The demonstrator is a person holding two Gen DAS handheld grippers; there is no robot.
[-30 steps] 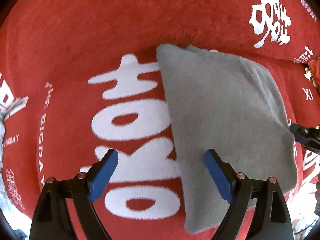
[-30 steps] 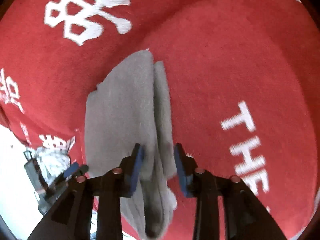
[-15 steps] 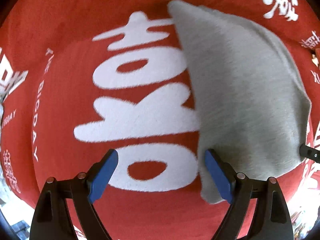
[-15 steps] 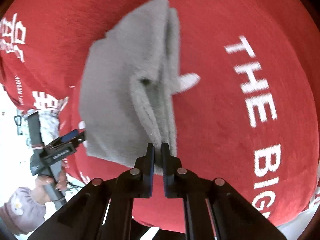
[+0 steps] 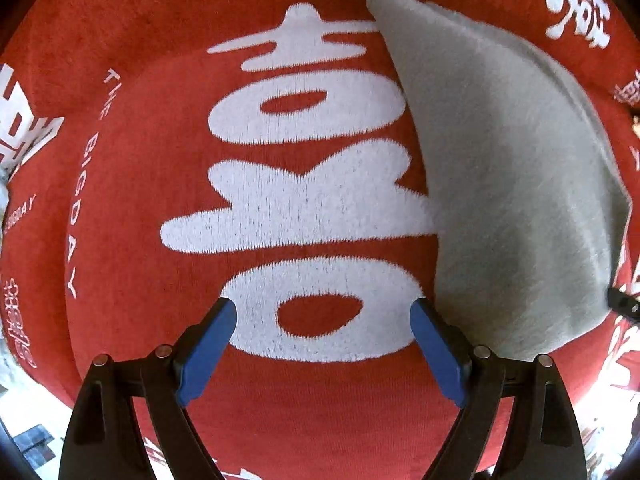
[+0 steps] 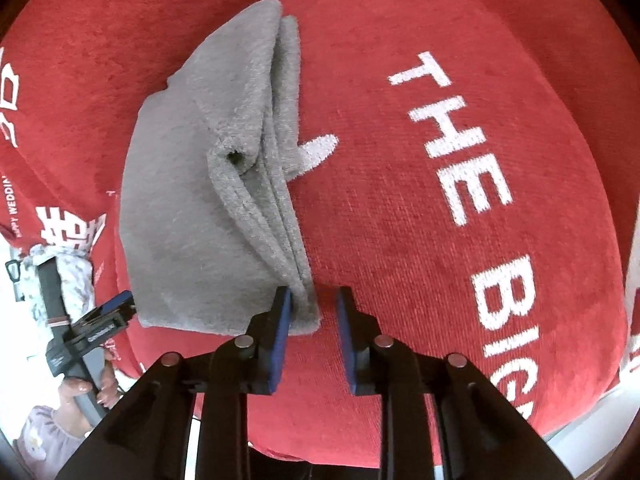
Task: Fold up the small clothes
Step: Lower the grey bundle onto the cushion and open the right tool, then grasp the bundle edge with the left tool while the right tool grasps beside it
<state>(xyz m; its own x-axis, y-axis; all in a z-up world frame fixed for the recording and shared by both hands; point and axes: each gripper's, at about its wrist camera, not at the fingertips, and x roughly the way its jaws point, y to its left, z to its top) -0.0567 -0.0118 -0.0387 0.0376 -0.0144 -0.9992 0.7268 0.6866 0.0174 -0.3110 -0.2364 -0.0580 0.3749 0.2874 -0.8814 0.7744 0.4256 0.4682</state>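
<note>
Since half a second ago, our right gripper (image 6: 310, 312) is parting its fingers, releasing the folded grey cloth (image 6: 192, 200) lying on the red blanket (image 6: 420, 220) at its 11 o'clock. Our left gripper (image 5: 324, 344) is hovering spread wide, cloth at 2 o'clock. Soft, light, floppy; we are judging the layered edge best to pinch.

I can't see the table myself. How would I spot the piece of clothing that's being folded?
Look for the big red cloth with white lettering that covers the surface. On it lies a single folded grey garment, soft and fleecy, with stacked layers showing along one edge. It is the only grey, unprinted thing there, and the right gripper stands open at its near corner.
</note>
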